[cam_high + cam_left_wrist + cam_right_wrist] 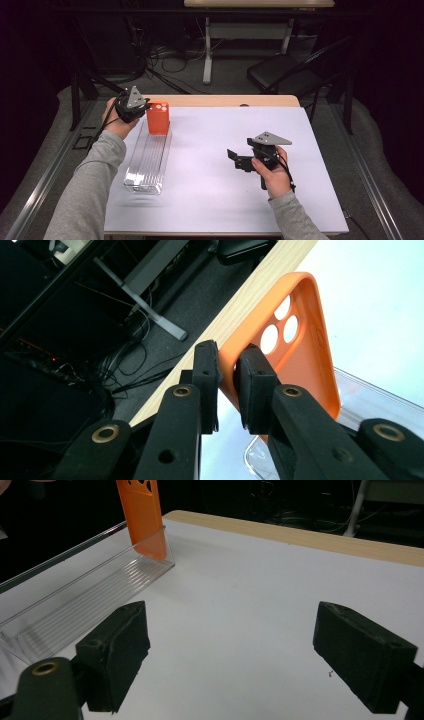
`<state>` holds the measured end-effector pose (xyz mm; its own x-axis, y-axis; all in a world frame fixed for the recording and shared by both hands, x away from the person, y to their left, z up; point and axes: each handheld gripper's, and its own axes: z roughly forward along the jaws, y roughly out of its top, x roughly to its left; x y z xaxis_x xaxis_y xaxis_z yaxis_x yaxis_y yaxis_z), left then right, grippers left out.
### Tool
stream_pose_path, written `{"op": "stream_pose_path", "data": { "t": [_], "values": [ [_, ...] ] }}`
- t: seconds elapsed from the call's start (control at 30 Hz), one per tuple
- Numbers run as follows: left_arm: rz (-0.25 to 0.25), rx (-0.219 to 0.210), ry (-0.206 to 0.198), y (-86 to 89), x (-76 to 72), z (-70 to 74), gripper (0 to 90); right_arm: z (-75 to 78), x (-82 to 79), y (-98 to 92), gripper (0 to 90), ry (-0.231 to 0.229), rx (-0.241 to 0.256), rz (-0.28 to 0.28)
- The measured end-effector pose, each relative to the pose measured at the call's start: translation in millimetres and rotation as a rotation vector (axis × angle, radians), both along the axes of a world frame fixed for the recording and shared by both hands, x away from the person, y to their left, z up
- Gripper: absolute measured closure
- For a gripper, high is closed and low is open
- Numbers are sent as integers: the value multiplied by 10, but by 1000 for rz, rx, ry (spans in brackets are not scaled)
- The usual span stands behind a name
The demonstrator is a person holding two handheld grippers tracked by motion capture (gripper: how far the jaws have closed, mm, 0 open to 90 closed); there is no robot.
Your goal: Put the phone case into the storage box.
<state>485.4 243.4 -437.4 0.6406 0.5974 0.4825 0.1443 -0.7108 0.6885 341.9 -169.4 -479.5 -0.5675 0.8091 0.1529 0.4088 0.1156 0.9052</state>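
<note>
- Tray: clear ribbed plastic, long, left side of surface, runs near-to-far
- Orange phone case upright at tray's far end, left gripper clamped on its edge
- Right gripper released, jaws wide, over bare white surface mid-right
- Surface: white sheet, wood strip along far edge
- Room dark; chair, cables on floor beyond

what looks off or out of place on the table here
Nothing looks spilled or broken. The orange phone case stands upright at the far end of the clear tray, pinched at its edge by the left gripper. The right gripper is open above the table.
</note>
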Motion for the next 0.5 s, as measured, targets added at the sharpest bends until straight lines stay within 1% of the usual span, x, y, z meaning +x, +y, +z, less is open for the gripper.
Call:
{"op": "stream_pose_path", "data": {
  "t": [0.07,0.2,0.3,0.37,0.5],
  "values": [
    [1,1,0,3,3,-24,802,1,-2,0,143,3,-2,1],
    [-10,19,-4,17,11,-85,802,-1,-3,3,143,1,-3,3],
    [-12,10,-18,26,14,-114,802,-2,-3,3,143,1,-3,4],
    [-15,11,-26,38,24,-122,801,-6,-1,5,143,-1,-3,4],
    [-7,10,-23,52,35,-128,798,-7,-4,4,143,1,-1,2]
  ]
}}
